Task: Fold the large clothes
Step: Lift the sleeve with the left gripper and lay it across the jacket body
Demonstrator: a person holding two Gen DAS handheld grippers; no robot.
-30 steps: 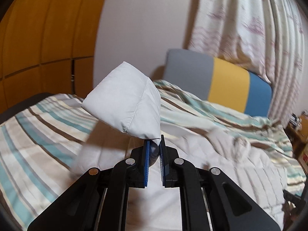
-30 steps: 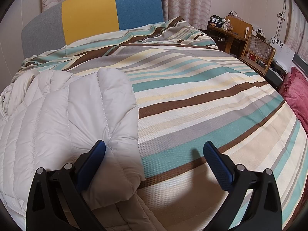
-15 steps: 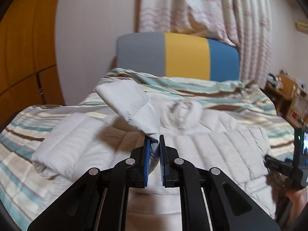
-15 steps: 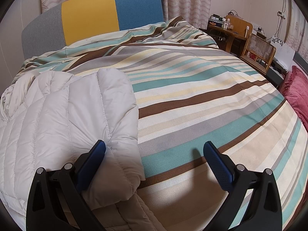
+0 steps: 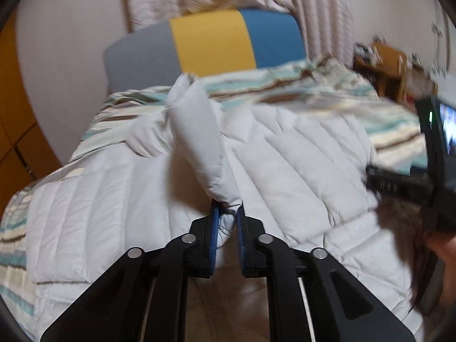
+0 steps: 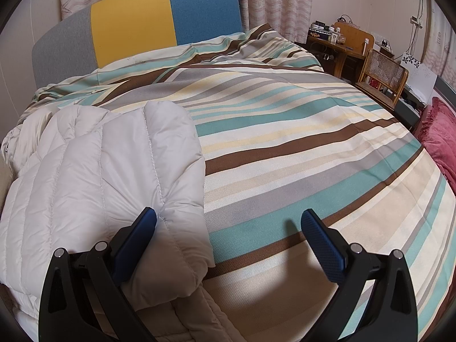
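A white quilted down jacket (image 5: 299,154) lies spread on a striped bed. My left gripper (image 5: 228,216) is shut on the cuff of the jacket's sleeve (image 5: 199,142) and holds it up over the jacket's body. My right gripper (image 6: 228,228) is open and empty, low over the bed at the jacket's right edge. Its left finger (image 6: 136,236) rests on the folded right sleeve (image 6: 136,171); its right finger (image 6: 322,245) is over the bare bedspread. The right gripper also shows at the right edge of the left wrist view (image 5: 427,171).
The striped bedspread (image 6: 299,148) covers the bed. A grey, yellow and blue headboard (image 6: 136,20) stands at the far end, with curtains behind. A wooden desk and wicker chair (image 6: 382,71) stand to the right, and a red cushion (image 6: 439,139) lies near the right edge.
My left gripper has swung to the right with the sleeve, carrying it from the left side of the bed over the jacket's body. My right gripper has not moved.
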